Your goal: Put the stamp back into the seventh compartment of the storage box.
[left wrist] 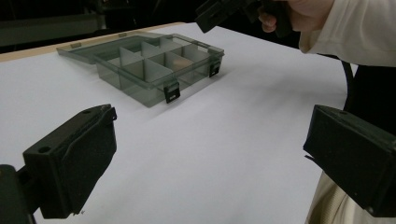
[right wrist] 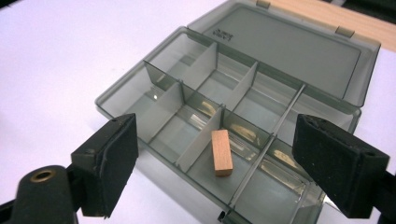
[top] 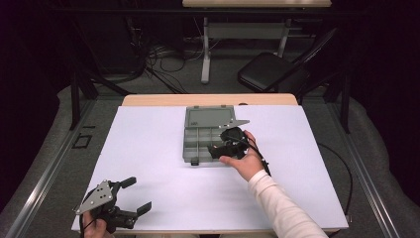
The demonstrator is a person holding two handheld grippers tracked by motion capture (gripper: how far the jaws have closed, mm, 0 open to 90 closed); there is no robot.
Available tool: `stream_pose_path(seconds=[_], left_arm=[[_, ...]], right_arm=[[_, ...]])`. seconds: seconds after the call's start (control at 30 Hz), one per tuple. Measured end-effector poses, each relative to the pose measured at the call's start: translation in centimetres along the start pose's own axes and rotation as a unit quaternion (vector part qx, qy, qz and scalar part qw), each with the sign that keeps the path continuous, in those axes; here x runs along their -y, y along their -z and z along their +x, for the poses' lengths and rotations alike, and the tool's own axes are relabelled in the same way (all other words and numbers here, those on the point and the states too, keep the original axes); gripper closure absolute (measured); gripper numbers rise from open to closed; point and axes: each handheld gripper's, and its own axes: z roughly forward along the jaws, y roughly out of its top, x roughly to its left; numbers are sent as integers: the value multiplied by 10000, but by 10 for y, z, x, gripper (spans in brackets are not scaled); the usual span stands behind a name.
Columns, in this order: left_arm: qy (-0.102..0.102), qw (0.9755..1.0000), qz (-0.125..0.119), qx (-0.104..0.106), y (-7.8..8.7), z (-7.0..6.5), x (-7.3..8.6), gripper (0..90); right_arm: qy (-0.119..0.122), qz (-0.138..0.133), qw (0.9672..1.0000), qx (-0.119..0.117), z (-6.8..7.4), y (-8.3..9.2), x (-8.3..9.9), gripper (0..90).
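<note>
The right gripper [right wrist: 215, 158] hangs above the compartment box [right wrist: 154, 70], jaws spread, the wooden block [right wrist: 221, 152] lying inside one compartment. The left gripper [top: 137, 195] rests apart with jaws spread.

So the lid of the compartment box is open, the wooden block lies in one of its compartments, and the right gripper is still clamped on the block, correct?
Not quite. The right gripper is open: in the right gripper view its jaws stand wide apart above the compartment box, touching nothing. The lid is open and the wooden block lies free in a compartment.
</note>
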Motion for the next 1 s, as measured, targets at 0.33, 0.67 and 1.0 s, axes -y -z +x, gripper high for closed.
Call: stream_pose_path(seconds=[0.33, 0.67, 1.0], left_arm=[[10, 10000, 8, -19, 1, 0, 0, 22], [14, 10000, 20, -24, 0, -1, 0, 22], [7, 10000, 61, 67, 1, 0, 0, 22]], right_arm=[[222, -393, 9989, -160, 8, 39, 3, 144], [323, -865, 9956, -147, 11, 80, 24, 144], [206, -1253, 9919, -47, 5, 116, 49, 147]])
